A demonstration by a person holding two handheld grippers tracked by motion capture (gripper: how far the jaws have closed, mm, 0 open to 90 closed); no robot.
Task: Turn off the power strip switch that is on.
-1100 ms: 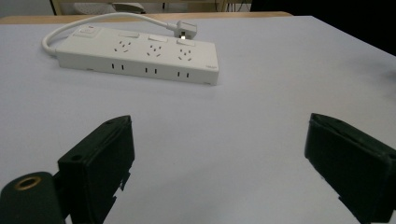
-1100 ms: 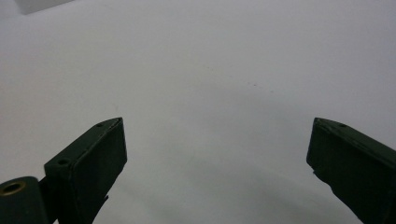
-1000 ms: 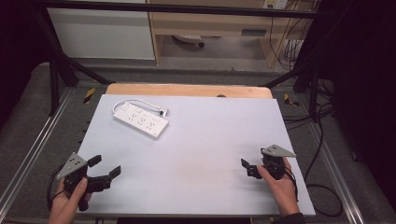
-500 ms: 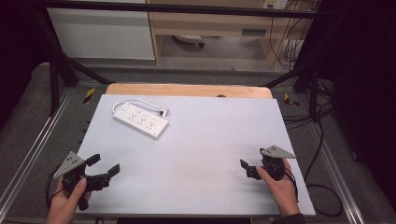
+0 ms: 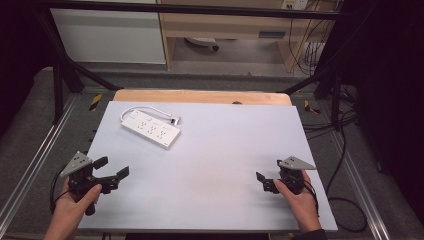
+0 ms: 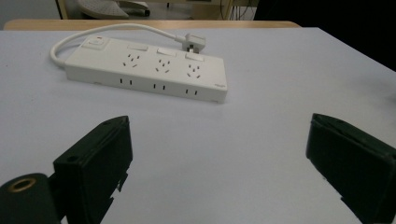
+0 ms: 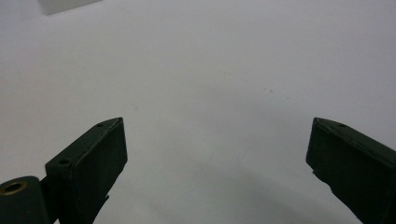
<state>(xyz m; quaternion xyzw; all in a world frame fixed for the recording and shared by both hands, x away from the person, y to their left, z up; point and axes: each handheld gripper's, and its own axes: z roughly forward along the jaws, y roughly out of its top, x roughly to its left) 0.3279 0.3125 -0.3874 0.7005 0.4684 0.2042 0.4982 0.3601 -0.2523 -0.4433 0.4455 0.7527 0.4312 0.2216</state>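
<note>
On the white table, a white power strip lies toward the far left, its cord and plug curled behind it. Nothing is yet engaged; a reach forward seems next. Left gripper and right gripper hover near the front edge, jaws spread wide, empty.

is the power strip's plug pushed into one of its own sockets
No, the plug lies loose on the table behind the power strip, whose sockets are all empty.
</note>
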